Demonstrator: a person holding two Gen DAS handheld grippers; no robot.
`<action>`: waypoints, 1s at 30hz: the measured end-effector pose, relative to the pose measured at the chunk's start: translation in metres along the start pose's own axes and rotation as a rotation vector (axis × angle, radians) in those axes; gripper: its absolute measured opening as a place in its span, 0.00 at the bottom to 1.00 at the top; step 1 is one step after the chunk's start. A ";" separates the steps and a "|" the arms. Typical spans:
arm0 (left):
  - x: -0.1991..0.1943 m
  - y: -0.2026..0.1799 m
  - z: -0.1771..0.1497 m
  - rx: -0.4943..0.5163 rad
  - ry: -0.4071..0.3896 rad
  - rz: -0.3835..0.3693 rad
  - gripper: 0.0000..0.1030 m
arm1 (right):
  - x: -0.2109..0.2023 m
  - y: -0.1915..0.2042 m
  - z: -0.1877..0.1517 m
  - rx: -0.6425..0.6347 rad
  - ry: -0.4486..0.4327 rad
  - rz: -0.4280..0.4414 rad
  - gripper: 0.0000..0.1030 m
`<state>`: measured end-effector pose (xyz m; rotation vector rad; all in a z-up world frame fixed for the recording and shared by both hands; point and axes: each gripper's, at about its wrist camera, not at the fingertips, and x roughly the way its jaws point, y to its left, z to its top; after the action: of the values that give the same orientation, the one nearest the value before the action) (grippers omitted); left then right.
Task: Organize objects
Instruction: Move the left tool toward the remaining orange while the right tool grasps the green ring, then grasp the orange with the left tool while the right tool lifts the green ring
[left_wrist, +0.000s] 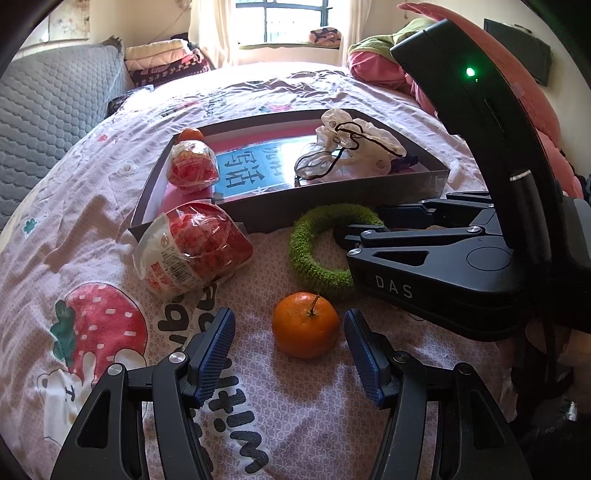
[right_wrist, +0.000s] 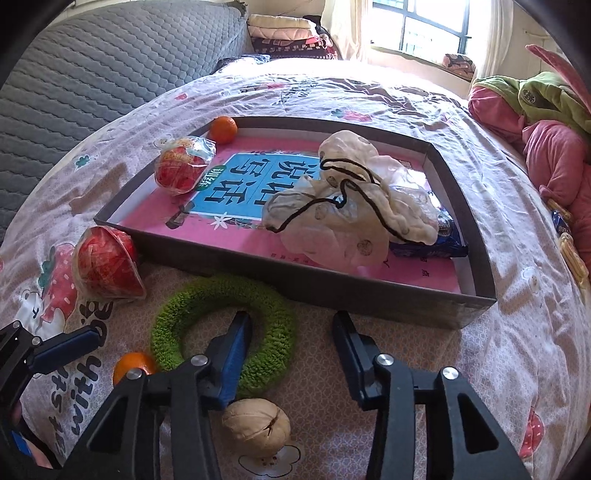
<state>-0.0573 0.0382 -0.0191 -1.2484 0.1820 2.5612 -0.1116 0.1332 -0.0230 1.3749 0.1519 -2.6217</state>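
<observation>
A dark shallow box (left_wrist: 332, 195) (right_wrist: 369, 291) lies on the bed, holding a red snack bag (left_wrist: 192, 166) (right_wrist: 181, 170), a tangerine (left_wrist: 190, 134) (right_wrist: 223, 129), a white drawstring pouch (left_wrist: 354, 144) (right_wrist: 354, 199) and a blue packet (right_wrist: 428, 249). In front of it lie a second red snack bag (left_wrist: 195, 247) (right_wrist: 107, 264), a green fuzzy ring (left_wrist: 317, 251) (right_wrist: 221, 332), a tangerine (left_wrist: 306, 325) (right_wrist: 133, 365) and a walnut (right_wrist: 256, 428). My left gripper (left_wrist: 290, 332) is open around the near tangerine. My right gripper (right_wrist: 291, 339) (left_wrist: 369, 229) is open, its left finger over the ring.
The bed sheet (left_wrist: 92, 229) (right_wrist: 517, 295) is pink with strawberry prints. A grey quilted headboard (left_wrist: 48, 110) (right_wrist: 92, 74) stands at the left. Pink and green bedding (left_wrist: 376, 59) (right_wrist: 535, 122) is piled at the right. A window (left_wrist: 288, 22) (right_wrist: 424, 26) is behind.
</observation>
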 end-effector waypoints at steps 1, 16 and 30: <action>0.001 0.000 0.000 0.000 0.003 0.002 0.61 | 0.000 0.001 0.000 -0.005 -0.001 -0.003 0.37; 0.022 0.002 0.000 -0.037 0.033 0.007 0.58 | 0.000 0.003 0.002 -0.003 -0.014 0.036 0.20; 0.016 0.003 0.005 -0.055 -0.005 -0.006 0.37 | -0.004 -0.003 0.001 0.000 -0.026 0.060 0.15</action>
<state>-0.0713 0.0393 -0.0283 -1.2595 0.1072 2.5804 -0.1109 0.1369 -0.0190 1.3237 0.1061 -2.5895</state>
